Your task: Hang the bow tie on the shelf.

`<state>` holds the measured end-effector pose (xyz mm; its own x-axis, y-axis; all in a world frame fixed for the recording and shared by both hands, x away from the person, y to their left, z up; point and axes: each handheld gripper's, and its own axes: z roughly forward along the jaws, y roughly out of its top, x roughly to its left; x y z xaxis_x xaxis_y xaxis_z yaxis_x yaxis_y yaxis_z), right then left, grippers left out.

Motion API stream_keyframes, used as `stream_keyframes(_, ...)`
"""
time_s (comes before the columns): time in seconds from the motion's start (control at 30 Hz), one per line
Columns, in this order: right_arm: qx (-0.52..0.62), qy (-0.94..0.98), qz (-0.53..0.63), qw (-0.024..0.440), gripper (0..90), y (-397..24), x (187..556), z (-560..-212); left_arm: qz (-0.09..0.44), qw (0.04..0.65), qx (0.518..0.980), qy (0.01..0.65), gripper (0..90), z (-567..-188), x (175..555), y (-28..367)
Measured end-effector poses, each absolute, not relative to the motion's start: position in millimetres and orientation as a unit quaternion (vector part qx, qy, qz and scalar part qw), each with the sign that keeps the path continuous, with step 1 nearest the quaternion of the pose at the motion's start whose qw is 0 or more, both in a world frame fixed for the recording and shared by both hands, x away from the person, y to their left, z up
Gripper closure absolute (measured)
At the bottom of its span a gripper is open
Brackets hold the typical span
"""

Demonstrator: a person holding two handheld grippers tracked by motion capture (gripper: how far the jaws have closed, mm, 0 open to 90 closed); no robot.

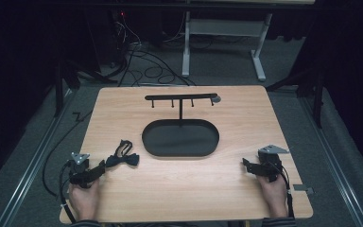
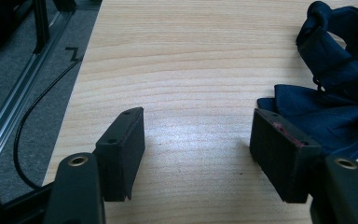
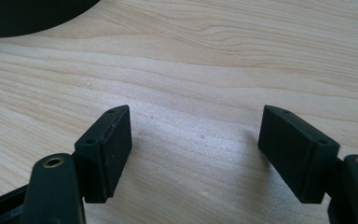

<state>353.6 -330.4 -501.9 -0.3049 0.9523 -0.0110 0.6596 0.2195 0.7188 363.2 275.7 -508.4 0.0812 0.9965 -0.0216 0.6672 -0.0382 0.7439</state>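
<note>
Resting both forearms at the near edge of the table point(image 1: 123, 198), you hold the left gripper point(image 1: 99, 169) and the right gripper point(image 1: 246, 164) low over the wood, each with its jaws spread apart and nothing between them. The left gripper sits near the left edge, angled toward the dark blue bow tie point(image 1: 122, 158); in the left gripper view the bow tie point(image 2: 335, 100) lies flat just beside the right-hand jaw, possibly touching it. This placement probably prepares a pick of the fabric. The right gripper is well apart, near the right edge, over bare wood. At the centre stands a black oval tray point(image 1: 208, 149) with an upright T-bar rack point(image 1: 180, 97) whose hooks hang empty, the likely destination. Keep the jaws released until the fabric lies between them.
</note>
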Motion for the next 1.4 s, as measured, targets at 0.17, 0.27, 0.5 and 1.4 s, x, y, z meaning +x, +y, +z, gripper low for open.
stream_keyframes(0.17, 0.541, 0.745, 0.312, 0.234, 27.0, -330.5, 353.6, -501.9, 0.269, 0.306, 0.669, 0.622, 35.9, -508.4, 363.3, 275.6)
stream_keyframes(0.27, 0.541, 0.745, 0.312, 0.234, 27.0, -330.5, 353.6, -501.9, 0.269, 0.306, 0.669, 0.622, 35.9, -508.4, 363.3, 275.6)
stream_keyframes(0.5, 0.542, 0.745, 0.311, 0.235, 26.9, -330.1, 353.5, -501.9, 0.269, 0.306, 0.668, 0.622, 35.8, -508.5, 363.1, 275.5)
stream_keyframes(1.4, 0.544, 0.743, 0.311, 0.235, 26.5, -329.6, 353.6, -501.9, 0.26, 0.325, 0.658, 0.627, 37.6, -506.3, 361.4, 282.8)
